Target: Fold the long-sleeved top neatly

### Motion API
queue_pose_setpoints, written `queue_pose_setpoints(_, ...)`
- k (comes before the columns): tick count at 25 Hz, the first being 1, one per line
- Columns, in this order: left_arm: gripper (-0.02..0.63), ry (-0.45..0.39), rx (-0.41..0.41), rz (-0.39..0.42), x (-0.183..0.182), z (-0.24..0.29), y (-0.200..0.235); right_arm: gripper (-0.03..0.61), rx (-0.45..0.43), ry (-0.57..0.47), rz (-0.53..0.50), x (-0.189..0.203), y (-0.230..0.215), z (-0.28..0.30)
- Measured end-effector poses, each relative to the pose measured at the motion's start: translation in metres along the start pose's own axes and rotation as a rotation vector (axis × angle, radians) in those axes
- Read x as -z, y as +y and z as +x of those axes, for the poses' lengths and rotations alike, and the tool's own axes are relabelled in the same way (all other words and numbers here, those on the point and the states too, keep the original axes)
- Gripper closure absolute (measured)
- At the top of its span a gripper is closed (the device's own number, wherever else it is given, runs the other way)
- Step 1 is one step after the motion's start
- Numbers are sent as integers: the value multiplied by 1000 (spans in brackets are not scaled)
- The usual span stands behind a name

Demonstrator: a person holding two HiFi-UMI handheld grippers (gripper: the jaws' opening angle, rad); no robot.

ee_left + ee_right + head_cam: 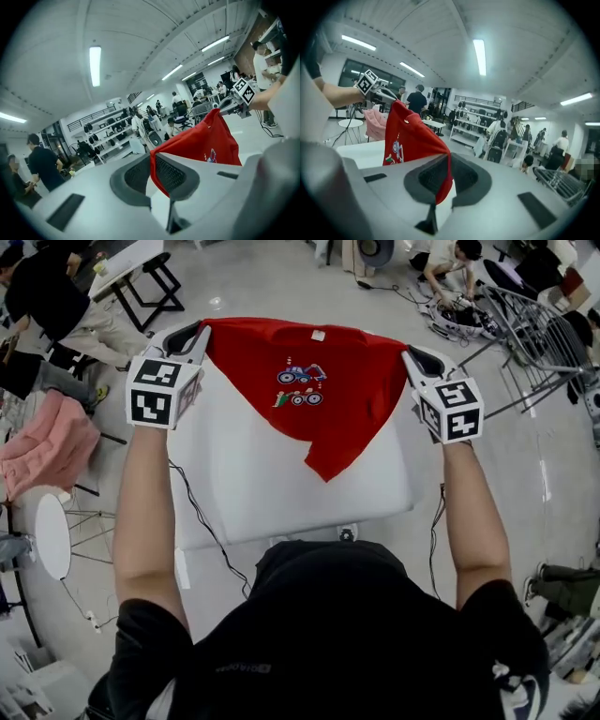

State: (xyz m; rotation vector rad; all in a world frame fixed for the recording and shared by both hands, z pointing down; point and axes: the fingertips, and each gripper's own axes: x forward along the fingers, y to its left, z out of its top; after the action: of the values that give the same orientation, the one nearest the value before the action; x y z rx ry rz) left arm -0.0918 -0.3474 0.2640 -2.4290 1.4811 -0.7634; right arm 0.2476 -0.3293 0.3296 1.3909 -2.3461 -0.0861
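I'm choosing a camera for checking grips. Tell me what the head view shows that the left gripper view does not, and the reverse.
Only the head view: the pink crumpled garment at left and the whole red fabric top with a vehicle print, down to its hanging tip. Only the left gripper view: the left gripper's dark mesh pads clamped on red cloth. Both: the top strung between it and the right gripper.

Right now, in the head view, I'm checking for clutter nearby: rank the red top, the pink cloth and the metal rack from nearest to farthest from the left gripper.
1. red top: one corner is pinched in the left gripper.
2. pink cloth: off to the left, lower in the picture.
3. metal rack: far right, across the floor.
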Motion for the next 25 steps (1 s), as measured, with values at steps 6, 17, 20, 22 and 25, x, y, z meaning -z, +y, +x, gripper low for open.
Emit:
queue_pose_setpoints(6, 580, -106, -81, -34, -16, -76, 59, 554, 56, -126, -147, -108, 26, -10)
queue_pose_setpoints(17, 580, -235, -133, -147, -25, -164, 74, 555, 52, -129, -256, -173, 65, -60)
queue_pose_setpoints(20, 580, -216, -157, -149, -24, -181, 68, 557, 36, -138, -272, -184, 72, -73)
queue_pose_setpoints(22, 580, -205, -185, -140, -25, -195, 57, 557, 21, -149, -290, -186, 74, -84)
queue_pose_setpoints(25, 580, -198, -231, -144, -24, -223, 33, 557, -10, -182, -306, -180, 81, -107)
